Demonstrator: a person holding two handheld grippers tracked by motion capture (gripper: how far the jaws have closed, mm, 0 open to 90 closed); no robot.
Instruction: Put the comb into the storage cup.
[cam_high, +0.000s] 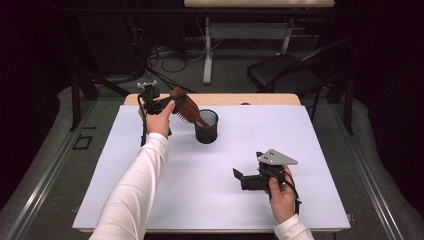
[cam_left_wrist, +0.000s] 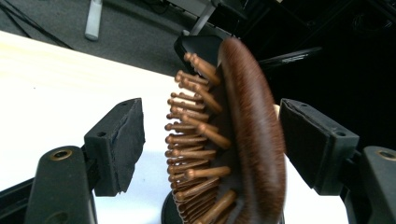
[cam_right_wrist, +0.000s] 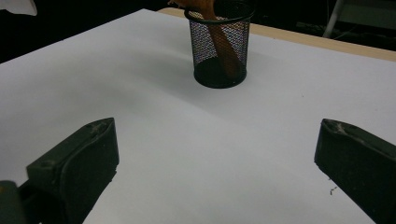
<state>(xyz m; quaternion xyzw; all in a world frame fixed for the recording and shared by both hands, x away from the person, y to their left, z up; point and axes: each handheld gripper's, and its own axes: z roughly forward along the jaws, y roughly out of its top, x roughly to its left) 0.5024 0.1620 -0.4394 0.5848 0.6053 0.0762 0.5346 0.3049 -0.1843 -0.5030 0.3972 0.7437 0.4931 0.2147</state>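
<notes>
The wooden hairbrush (cam_high: 186, 107) is already stood handle-down in the black mesh cup (cam_high: 206, 127), which sits on the white bench (cam_high: 150, 190) at about 12 o'clock from its centre. The brush head leans out over the rim toward 10 o'clock. In the left gripper view the head (cam_left_wrist: 243, 140) lies between the fingers (cam_left_wrist: 116, 144) of the left gripper (cam_high: 159, 104), and a gap is seen on the bristle side; on the back side the pad appears just clear of the wood, though contact there cannot be ruled out. The fingers are therefore judged spread, with the brush released or nearly so. The placing is taken as done; what is left is for the left gripper to be drawn away without tipping the cup. The right gripper (cam_high: 239, 176) is held low at 5 o'clock, its fingers (cam_right_wrist: 79, 163) spread wide on nothing.
</notes>
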